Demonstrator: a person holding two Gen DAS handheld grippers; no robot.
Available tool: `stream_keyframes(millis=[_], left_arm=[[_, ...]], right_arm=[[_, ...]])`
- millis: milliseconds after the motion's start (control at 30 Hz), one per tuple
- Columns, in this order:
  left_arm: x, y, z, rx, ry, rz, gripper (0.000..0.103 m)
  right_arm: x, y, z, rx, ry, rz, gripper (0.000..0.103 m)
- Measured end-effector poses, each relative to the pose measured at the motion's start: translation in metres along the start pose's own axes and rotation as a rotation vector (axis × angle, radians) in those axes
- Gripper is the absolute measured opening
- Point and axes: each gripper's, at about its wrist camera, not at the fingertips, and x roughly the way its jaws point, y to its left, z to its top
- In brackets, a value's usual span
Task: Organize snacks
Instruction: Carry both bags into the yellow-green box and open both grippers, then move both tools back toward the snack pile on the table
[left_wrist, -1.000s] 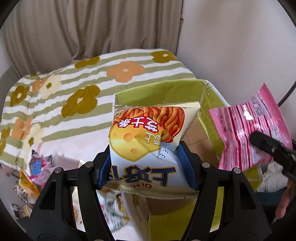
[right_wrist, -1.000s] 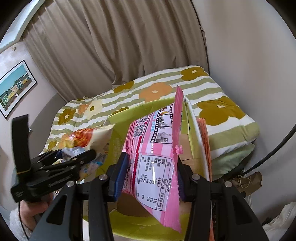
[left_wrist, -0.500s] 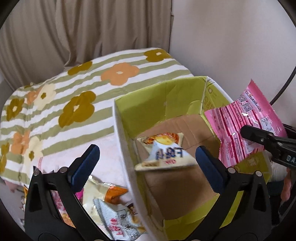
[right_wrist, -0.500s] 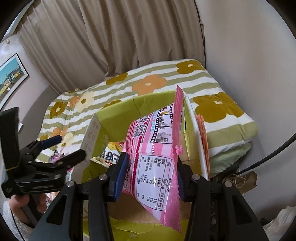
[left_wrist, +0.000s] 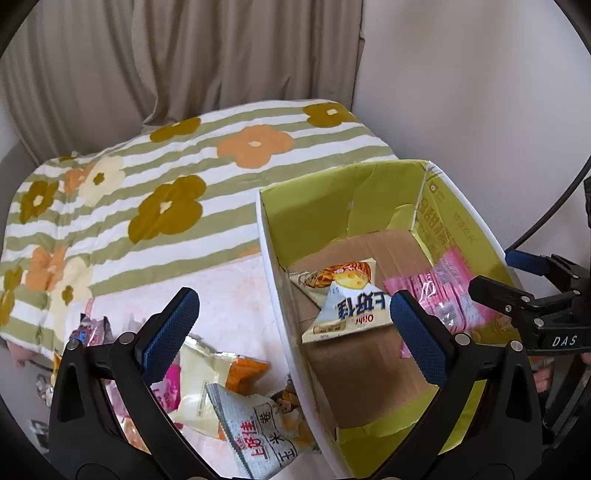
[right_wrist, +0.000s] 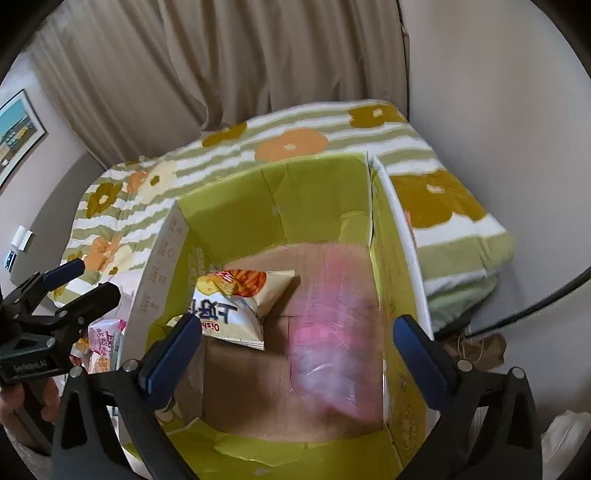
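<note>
Both snack bags lie in the green-lined cardboard box (right_wrist: 325, 206) on the bed: yellow-and-white cheese-snack bag (right_wrist: 236, 306) left, blurred pink foil bag (right_wrist: 332, 332) right; left gripper (left_wrist: 291, 332) gapes empty; right gripper (right_wrist: 295, 347) jaws opening, nothing clamped.

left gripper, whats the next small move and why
Probably swing the left gripper away from the box and down toward the grey packet on the bed. Its jaws stand open and empty, the cheese bag and pink bag already lie in the box, and several snacks lie outside.
</note>
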Motion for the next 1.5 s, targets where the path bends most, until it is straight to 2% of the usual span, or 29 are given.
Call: stream_keyframes(millis=[300, 500, 833, 1033, 1233, 1400, 1500], left_arm=[[-0.031, -0.009, -0.012, -0.010, -0.044, 0.022, 0.102], [-0.067, -0.011, -0.027, -0.025, -0.094, 0.082, 0.102], [-0.136, 0.008, -0.074, -0.100, -0.138, 0.216, 0.102], [-0.171, 0.034, -0.110, -0.168, -0.148, 0.286, 0.102], [-0.198, 0.074, -0.151, -0.255, -0.141, 0.332, 0.102], [-0.211, 0.111, -0.182, -0.292, -0.116, 0.337, 0.102], [-0.213, 0.135, -0.205, -0.298, -0.069, 0.303, 0.102]], right_arm=[[-0.031, 0.004, -0.009, -0.040, -0.047, 0.033, 0.103], [-0.058, 0.019, -0.014, -0.108, -0.084, 0.056, 0.103], [-0.086, 0.064, -0.027, -0.221, -0.132, 0.212, 0.103], [-0.091, 0.104, -0.036, -0.284, -0.129, 0.315, 0.103], [-0.087, 0.151, -0.050, -0.341, -0.106, 0.362, 0.103], [-0.072, 0.192, -0.062, -0.367, -0.061, 0.392, 0.103], [-0.057, 0.218, -0.072, -0.353, -0.011, 0.401, 0.103]])
